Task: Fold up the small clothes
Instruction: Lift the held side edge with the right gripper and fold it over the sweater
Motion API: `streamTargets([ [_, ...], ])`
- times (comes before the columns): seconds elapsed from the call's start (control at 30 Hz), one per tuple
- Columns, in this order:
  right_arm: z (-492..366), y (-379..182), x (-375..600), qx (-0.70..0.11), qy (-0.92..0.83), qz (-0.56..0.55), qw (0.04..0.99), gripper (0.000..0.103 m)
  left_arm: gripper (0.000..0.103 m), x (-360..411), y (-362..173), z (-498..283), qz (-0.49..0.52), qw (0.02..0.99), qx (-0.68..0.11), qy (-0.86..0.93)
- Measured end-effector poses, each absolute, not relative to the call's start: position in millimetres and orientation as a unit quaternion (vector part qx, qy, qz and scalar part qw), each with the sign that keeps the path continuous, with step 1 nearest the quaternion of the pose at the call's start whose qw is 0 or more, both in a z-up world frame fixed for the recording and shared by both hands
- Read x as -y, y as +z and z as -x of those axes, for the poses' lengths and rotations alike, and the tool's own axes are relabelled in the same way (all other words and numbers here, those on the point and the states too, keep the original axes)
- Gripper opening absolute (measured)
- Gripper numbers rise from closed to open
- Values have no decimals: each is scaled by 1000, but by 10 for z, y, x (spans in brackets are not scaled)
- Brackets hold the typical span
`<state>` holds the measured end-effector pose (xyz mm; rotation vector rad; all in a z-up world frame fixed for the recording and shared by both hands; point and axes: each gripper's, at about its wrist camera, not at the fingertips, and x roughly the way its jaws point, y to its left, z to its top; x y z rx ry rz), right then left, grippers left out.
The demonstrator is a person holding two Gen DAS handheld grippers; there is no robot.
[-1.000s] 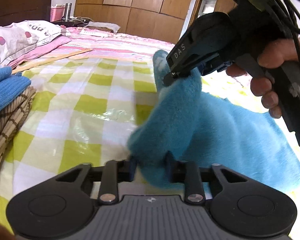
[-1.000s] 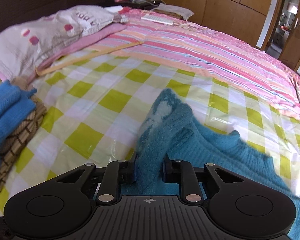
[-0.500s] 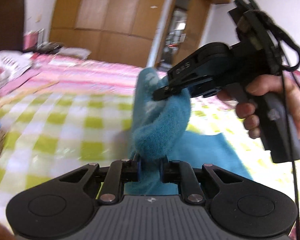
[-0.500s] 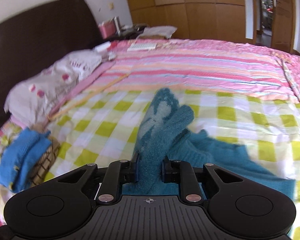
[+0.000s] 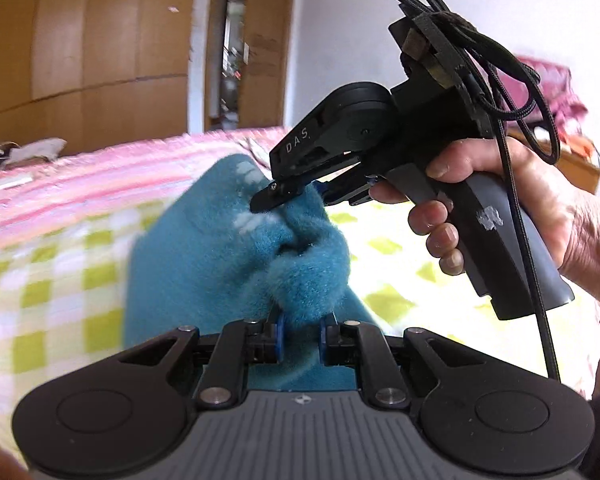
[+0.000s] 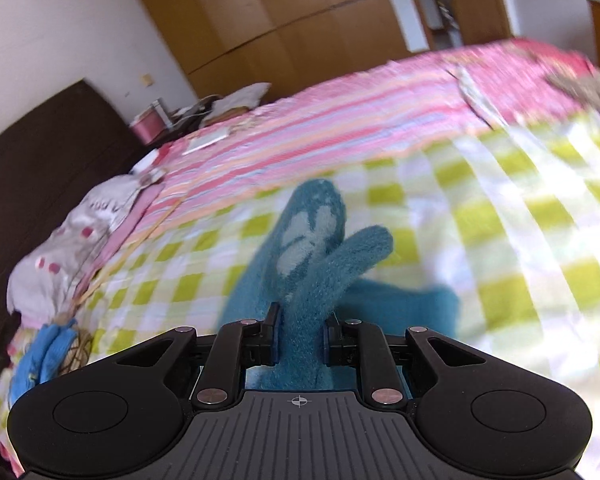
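On the left, the left gripper (image 5: 299, 334) is clamped on a bunched fold of the teal fleece garment (image 5: 204, 248), its blue-lined jaws drawn in on the pile within the last second, so the fabric bulges out between them. The garment is soft, fluffy and clearly light: it hangs from the two grips, part of it lifted above the green-and-white checked cloth (image 5: 56, 280) that covers the bed, while its lower part trails down toward the cloth in the right wrist view. It will sag and twist wherever it is not supported, and thick pile of this kind probably compresses rather than slips, so a firm pinch on a doubled edge should hold. Further right, the right gripper (image 5: 268, 200), held by the person's hand (image 5: 500, 216), is closed on another bunch of the same garment close above the left one; its own camera shows the fabric rising between its jaws (image 6: 300, 336), with a pale printed patch (image 6: 304, 240) facing up. With both holds so near each other, the cloth between them is crumpled; a neat fold would likely need grips at separate corners or hem ends, well apart, so the panel can be drawn flat before laying it over.
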<state>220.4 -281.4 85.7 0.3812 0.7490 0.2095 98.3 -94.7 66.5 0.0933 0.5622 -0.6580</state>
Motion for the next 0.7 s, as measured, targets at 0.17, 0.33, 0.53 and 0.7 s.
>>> streamTargets([
  [0.17, -2061, 375, 3263, -371, 80, -244, 892, 18, 21, 1284, 355, -924, -78, 891, -301, -330],
  [0.33, -1953, 56, 3458, -373, 66, -267, 886, 21, 21, 1562, 152, -812, -115, 883, -311, -333],
  [0.53, -1761, 176, 3544, -354, 46, -268, 895, 28, 22, 1631, 179, -681, -135, 886, -300, -326],
  [0.7, -1504, 394, 3493, -329, 57, -266, 904, 36, 24, 1462, 288, -578, -121, 891, -290, -327],
])
